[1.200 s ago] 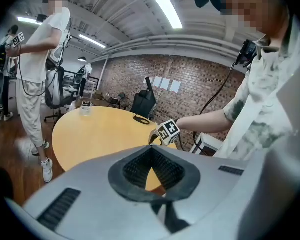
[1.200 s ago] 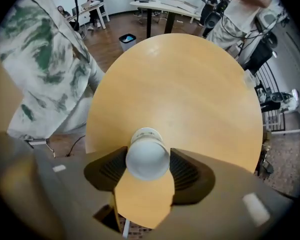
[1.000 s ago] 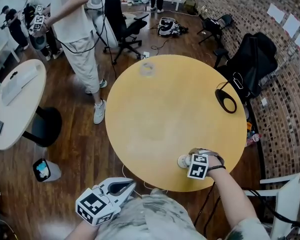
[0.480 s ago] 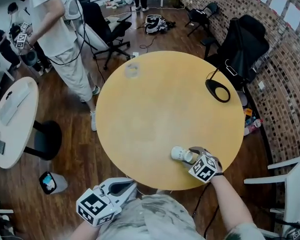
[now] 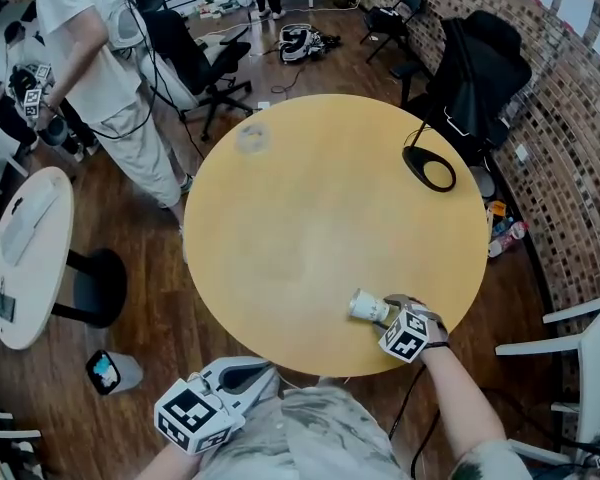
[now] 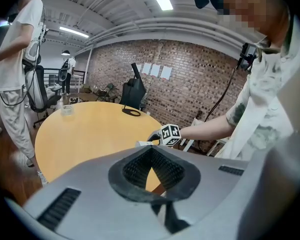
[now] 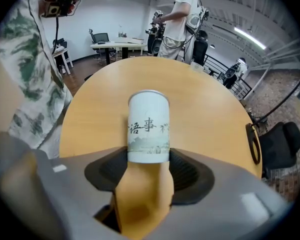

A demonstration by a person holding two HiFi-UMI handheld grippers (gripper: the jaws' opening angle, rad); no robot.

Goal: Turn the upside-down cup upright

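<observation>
Cup [image 7: 148, 126], white with a line of dark characters above a pale landscape print, is clamped between the 2 jaws of the right gripper [image 7: 148, 155]. The jaws press on 1 end of it, and the rest of the cup points straight out away from the gripper. From the head view the cup is turned on its side, roughly level, over the near right part of a round wooden table [image 5: 320, 218], pointing left toward the table's middle. Whether it touches the tabletop cannot be told.

The left gripper [image 6: 151, 151] is held off the table, low and close to the person's body, just outside the near edge. Its 2 jaws are closed together at the tips with nothing between them.

On the table's far right lies a black ring-shaped object [image 5: 428, 171], and on the far left stands a small clear container [image 5: 250, 138], both well apart from the cup. Another person in white clothes [image 5: 90, 58] stands on the wooden floor beyond the table's left side, near a black office chair [image 5: 195, 53].
</observation>
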